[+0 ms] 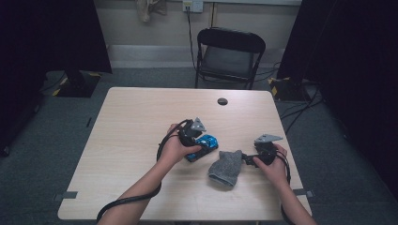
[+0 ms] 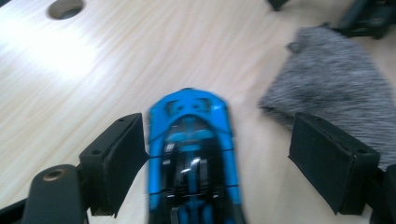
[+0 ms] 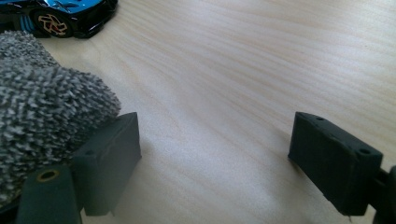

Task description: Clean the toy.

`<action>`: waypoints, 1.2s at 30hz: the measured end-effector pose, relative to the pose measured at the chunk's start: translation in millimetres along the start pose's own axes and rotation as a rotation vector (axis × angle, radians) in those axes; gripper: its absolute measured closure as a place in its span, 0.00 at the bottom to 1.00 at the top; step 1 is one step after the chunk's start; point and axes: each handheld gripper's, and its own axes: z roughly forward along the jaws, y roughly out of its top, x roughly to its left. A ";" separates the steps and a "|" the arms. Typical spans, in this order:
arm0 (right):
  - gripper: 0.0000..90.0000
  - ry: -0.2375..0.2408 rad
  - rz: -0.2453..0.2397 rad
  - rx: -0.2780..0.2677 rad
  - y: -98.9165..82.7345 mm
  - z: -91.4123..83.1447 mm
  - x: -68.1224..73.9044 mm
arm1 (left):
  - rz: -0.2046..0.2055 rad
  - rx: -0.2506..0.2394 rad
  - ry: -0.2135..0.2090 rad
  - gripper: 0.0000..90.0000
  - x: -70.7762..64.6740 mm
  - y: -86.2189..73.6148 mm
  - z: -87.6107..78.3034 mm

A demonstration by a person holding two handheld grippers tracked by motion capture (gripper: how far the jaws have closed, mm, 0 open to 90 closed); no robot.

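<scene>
Pale wood covers the bench [image 1: 136,136], where the high view shows a blue toy car [image 1: 205,143] lying near the middle under the left gripper [image 1: 193,132], with a grey sock [image 1: 226,167] just beside it and the right gripper [image 1: 251,159] at the sock's far edge. From the left gripper view, the car [image 2: 191,149] sits between widely spread jaws, with a gap on its right side. From the right gripper view, the jaws stand spread over bare wood, the sock [image 3: 42,116] against the left one.
</scene>
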 end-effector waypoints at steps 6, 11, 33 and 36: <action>0.18 0.000 0.000 0.000 0.0 0.0 0.0 | -0.053 0.030 -0.001 0.19 8.9 -9.5 18.8; 0.18 0.000 0.000 -0.001 0.0 0.0 0.0 | -0.058 0.054 0.004 0.18 8.3 -13.0 34.5; 0.18 0.000 0.000 0.000 0.0 0.0 0.0 | -0.080 0.073 0.017 0.27 5.1 -19.3 54.3; 0.18 0.000 0.000 0.000 0.0 0.0 0.0 | -0.082 0.077 0.019 0.27 5.0 -19.4 53.7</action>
